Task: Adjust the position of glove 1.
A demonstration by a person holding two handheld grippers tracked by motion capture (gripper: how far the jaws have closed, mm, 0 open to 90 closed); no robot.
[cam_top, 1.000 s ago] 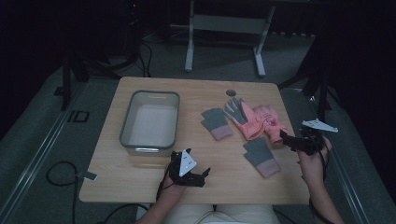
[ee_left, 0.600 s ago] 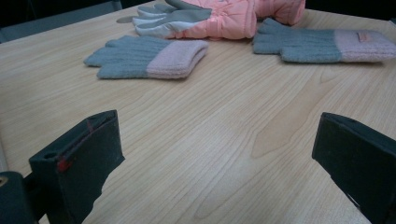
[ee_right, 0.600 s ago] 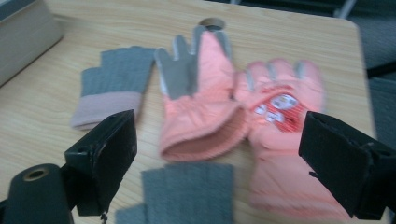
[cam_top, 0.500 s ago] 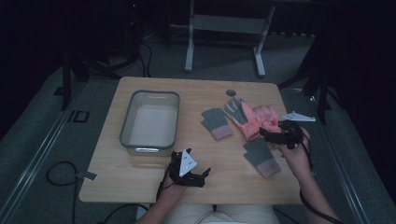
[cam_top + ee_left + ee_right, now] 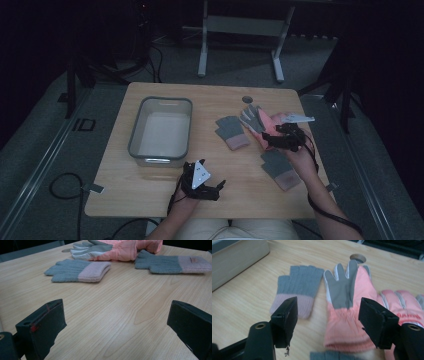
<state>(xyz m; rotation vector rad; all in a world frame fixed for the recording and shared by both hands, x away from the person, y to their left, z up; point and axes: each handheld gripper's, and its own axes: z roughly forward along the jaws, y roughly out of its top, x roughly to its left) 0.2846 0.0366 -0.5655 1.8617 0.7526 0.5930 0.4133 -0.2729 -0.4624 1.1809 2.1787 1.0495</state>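
Right gripper (image 5: pixel 328 322) hovers over pink ski glove (image 5: pixel 348 315), jaws just been closing, straddling its cuff, pads not touching yet. Second pink glove (image 5: pixel 404 307) at 3 o'clock, grey knit glove (image 5: pixel 298 287) at 10. Left gripper (image 5: pixel 112 332) rests on table (image 5: pixel 105 310), jaws wide, nothing between. Small tag (image 5: pixel 192 259) on another grey glove (image 5: pixel 170 263), unreadable.

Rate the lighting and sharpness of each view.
High view: dim, dark surroundings, the table lit softly, detail grainy. Left gripper view: brighter, the grey knit glove sharp, near jaws soft. Right gripper view: evenly lit, the pink glove clear, jaws slightly blurred.
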